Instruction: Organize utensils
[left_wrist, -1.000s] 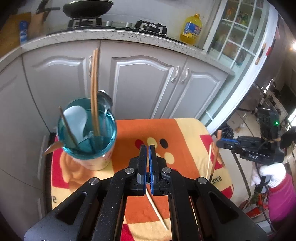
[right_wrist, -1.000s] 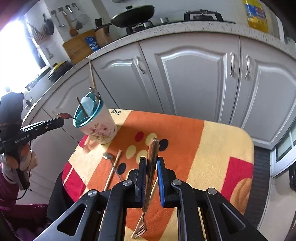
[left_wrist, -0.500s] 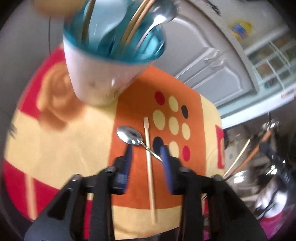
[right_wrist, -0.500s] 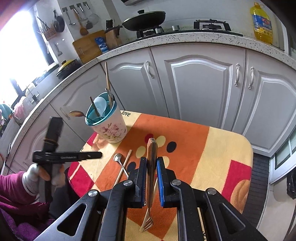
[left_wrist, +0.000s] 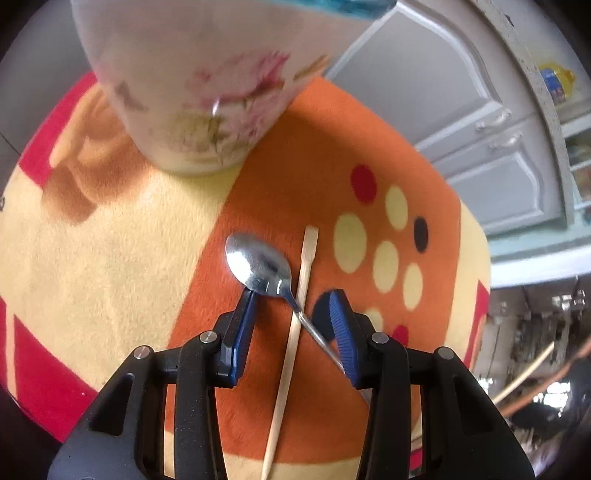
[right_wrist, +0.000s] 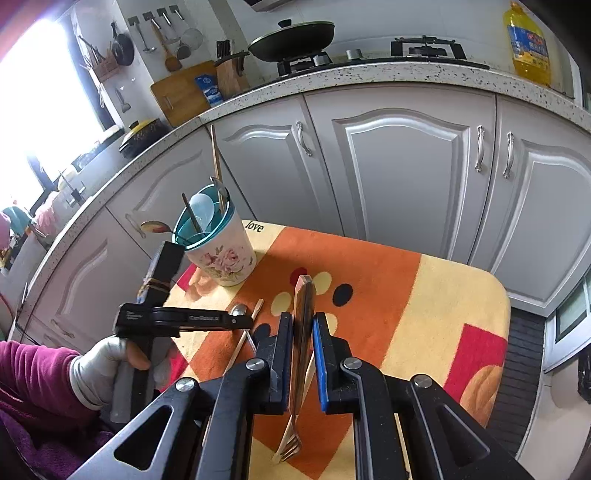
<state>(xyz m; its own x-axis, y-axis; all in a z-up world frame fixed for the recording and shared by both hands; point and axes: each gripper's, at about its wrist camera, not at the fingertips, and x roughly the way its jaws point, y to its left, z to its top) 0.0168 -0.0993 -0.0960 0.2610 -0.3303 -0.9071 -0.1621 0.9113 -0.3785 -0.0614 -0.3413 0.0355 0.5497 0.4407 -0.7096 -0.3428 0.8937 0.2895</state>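
Left gripper hanging low with jaws spread, spoon and chopstick lying crossed between them on the cloth, spoon handle disappearing behind the right jaw, cup beyond cut off at the rim, right gripper pinching a fork, tines dangling below the jaws.

Grey cabinet doors stand behind the surface, which wears an orange, yellow and red cloth. On the speckled countertop above sit a dark pan on the stove, a wooden cutting board and a yellow oil bottle.
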